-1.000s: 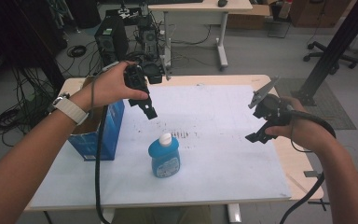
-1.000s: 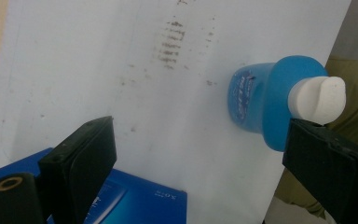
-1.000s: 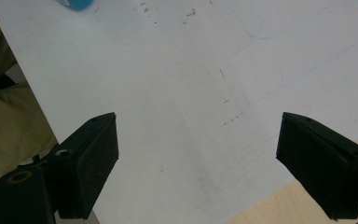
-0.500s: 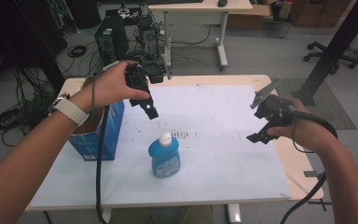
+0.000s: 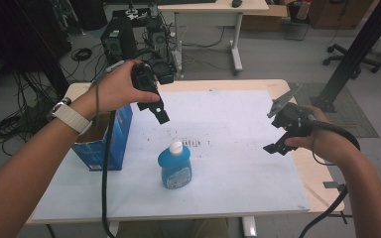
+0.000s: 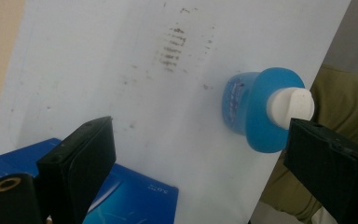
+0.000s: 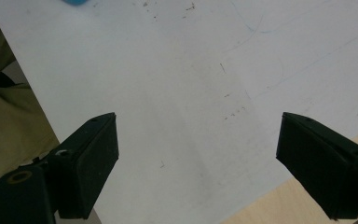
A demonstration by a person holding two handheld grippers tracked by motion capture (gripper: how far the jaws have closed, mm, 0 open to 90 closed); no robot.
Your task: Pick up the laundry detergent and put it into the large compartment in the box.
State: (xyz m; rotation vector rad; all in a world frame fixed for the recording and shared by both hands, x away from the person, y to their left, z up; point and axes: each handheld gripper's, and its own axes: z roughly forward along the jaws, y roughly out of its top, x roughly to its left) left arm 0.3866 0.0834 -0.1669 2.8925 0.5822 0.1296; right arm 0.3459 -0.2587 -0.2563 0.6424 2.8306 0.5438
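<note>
A blue bottle (image 5: 175,167) with a white cap stands upright on the white sheet (image 5: 228,148) that covers the bench (image 5: 322,186), near the front edge and a little left of the middle. Just to its left, at the sheet's left edge, stands an open blue box (image 5: 110,144). The left tongs (image 5: 154,106) hang in the air above and behind the bottle, tilted down toward it; in the left gripper view their jaws are spread wide, with the bottle's cap (image 6: 290,108) just beside the right-hand jaw (nothing is between them). The right tongs (image 5: 277,130) are held over the right side of the sheet, well apart from the bottle, jaws also spread wide with only bare sheet between them.
</note>
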